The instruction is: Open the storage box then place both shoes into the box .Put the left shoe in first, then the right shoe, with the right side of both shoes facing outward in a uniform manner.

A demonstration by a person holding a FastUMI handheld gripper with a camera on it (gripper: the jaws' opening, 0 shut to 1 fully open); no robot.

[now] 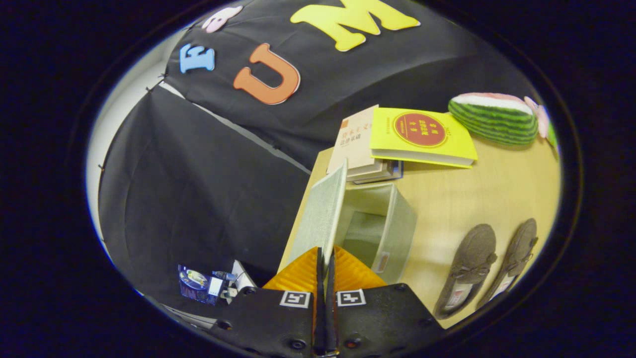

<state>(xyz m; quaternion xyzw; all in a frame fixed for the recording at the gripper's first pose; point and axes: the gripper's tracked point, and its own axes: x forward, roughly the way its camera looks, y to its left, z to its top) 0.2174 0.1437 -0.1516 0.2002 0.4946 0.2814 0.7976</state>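
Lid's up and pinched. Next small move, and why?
Probably swing the lid a little further back, away from the opening, then release. The gripper is shut on the lid's edge, the lid stands roughly upright beside the open storage box, and both shoes lie on the table beyond. Whether the lid would stay up if released, I cannot tell.

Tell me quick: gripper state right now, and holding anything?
Gripper: shut on the lid of the storage box, pinching its edge and holding it raised open.

Claw (325, 258), square markers, seemingly dark screws
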